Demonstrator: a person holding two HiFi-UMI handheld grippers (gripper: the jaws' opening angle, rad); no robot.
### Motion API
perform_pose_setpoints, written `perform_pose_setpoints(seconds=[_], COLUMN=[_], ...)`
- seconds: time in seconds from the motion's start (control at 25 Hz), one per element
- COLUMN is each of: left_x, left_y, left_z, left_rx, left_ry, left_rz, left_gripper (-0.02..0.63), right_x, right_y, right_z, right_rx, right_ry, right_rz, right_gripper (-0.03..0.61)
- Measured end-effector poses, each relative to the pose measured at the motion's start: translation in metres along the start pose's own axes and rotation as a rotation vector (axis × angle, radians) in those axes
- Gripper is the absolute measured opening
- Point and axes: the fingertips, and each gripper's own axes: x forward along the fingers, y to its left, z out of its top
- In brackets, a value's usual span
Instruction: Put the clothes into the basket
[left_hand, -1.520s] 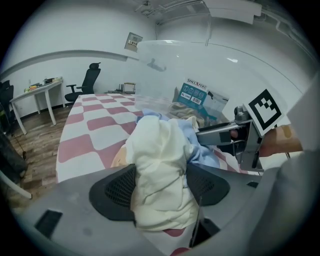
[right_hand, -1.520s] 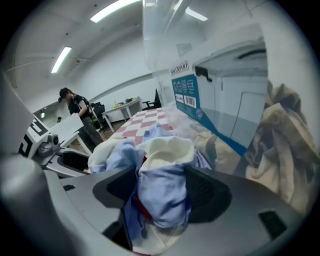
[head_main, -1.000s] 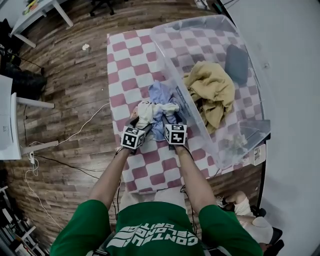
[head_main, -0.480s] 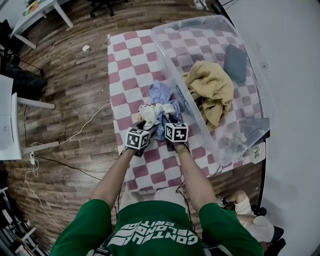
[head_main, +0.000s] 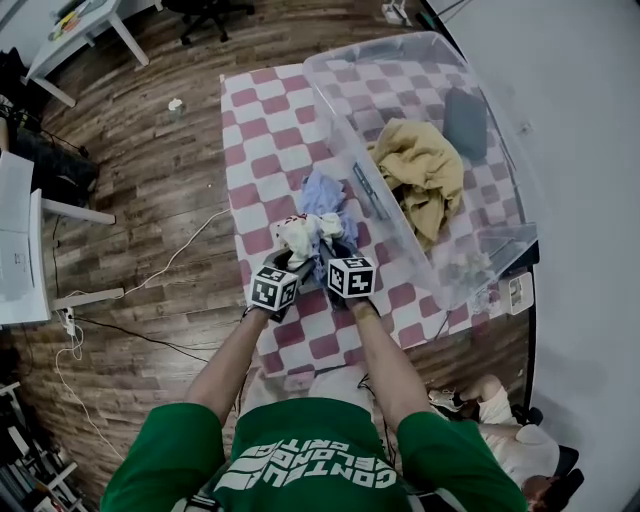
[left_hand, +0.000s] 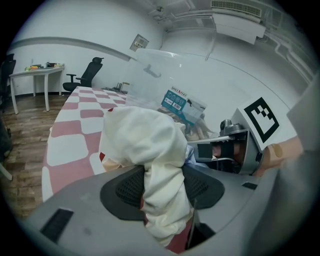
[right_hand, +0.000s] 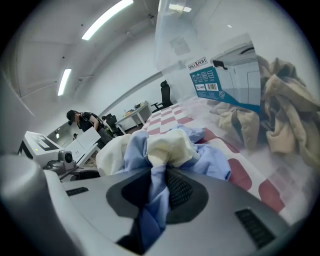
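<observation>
Both grippers have got hold of laundry here. The left gripper (head_main: 289, 258) has just been closing, and its jaws pinch a fat wad of the white cloth (head_main: 298, 232), which bulges out over the pads. The right gripper (head_main: 336, 254) has just been closing too. Its jaws are nearly together, with a thin twist of the blue shirt (head_main: 322, 193) squeezed between them.

The two garments are tangled into one bundle on the checkered table (head_main: 262, 130), right in front of the grippers. It's just beside the left wall of the clear basket (head_main: 348, 150), outside it. The bundle's long axis runs away from the person along the table's length, roughly parallel to that basket wall. The white end is at the grippers and the blue end points toward the far end of the table.

Inside the basket there's a yellow garment (head_main: 425, 170) and a dark folded thing (head_main: 465, 122).
</observation>
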Motion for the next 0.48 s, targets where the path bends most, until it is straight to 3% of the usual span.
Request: perform_pose_setpoints(seconds=[0.48], left_x=[-0.083], left_y=[-0.035], left_z=[0.028], left_rx=[0.104], left_ry=[-0.137], left_rz=[-0.039], left_gripper=[0.204], right_x=[-0.064], right_y=[0.072], right_z=[0.031], right_rx=[-0.054], right_ry=[-0.159], right_rz=[-0.004], right_gripper=[0.069])
